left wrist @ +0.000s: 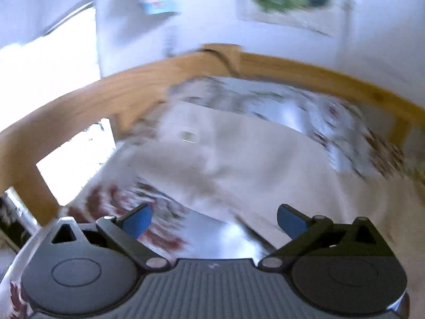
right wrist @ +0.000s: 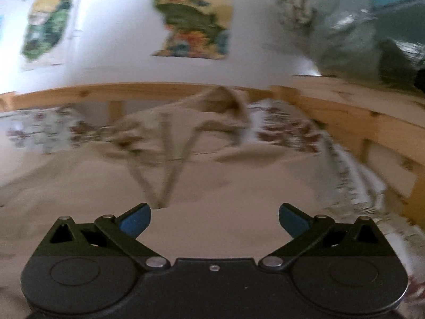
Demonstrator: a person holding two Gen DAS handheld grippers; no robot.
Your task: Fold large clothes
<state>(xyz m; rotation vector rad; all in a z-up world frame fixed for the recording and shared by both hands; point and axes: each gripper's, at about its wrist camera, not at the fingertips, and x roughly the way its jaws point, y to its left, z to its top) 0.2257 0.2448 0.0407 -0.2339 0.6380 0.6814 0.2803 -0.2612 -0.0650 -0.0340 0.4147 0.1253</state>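
- Beige garment [right wrist: 212,186] — large and plain — lies spread on the bed, right under and ahead of my right gripper [right wrist: 214,222], whose blue pads [right wrist: 135,222] stand wide apart with nothing between them; it grips nothing.
- My left gripper [left wrist: 214,222] is spread wide too, its blue pads [left wrist: 138,223] apart and empty, hanging over the near edge of the same garment [left wrist: 239,154] where it meets the patterned bedsheet [left wrist: 127,202].
- Just beyond my right gripper, two darker strips on the garment run together into a V [right wrist: 163,175].
- Farther along the garment from there, a part of it stands up in a loose, crumpled peak [right wrist: 223,103]; blur keeps me from telling which part it is.
- In the left view a small label [left wrist: 189,135] shows on the garment's far portion.
- Around the garment the floral bedsheet [right wrist: 287,127] shows on both sides and beyond it.
- Past the garment's far edge runs the wooden bed rail [right wrist: 106,90] — it turns along the right side as well [right wrist: 358,122], and it curves across the left view [left wrist: 132,85].
- Behind the rail, a white wall carries colourful posters [right wrist: 194,18]; a bulky greenish bundle [right wrist: 358,26] sits above the garment's far right.
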